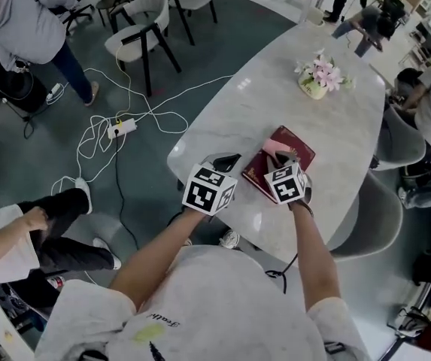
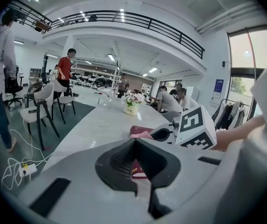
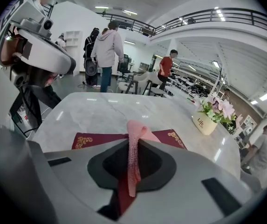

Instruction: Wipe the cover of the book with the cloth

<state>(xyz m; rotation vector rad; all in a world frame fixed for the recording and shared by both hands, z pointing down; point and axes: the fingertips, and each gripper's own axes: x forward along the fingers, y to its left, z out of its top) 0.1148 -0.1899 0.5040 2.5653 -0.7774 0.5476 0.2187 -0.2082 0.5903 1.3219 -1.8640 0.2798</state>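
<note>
From the head view we see the maroon book [image 1: 298, 147] lying near the edge of the white marble table [image 1: 275, 81], with both claws at its near end. Only the right gripper view shows us that the right claw [image 3: 134, 143] is pinched tight on the pink cloth [image 3: 135, 129], which lies folded over the book's gold-cornered cover. The left gripper view shows what the head view cannot: the left claw [image 2: 134, 142] has its tips together with nothing between them, and a corner of the book shows through the gap behind them. Farther up the table stands a flower pot [image 3: 205, 123] that reads "Life". The floor [image 1: 223, 28] is dark teal, with white cables [image 1: 95, 138], a power strip [image 1: 122, 127], chairs [image 1: 144, 32] and people about. A railed balcony [image 2: 138, 20] runs overhead.
</note>
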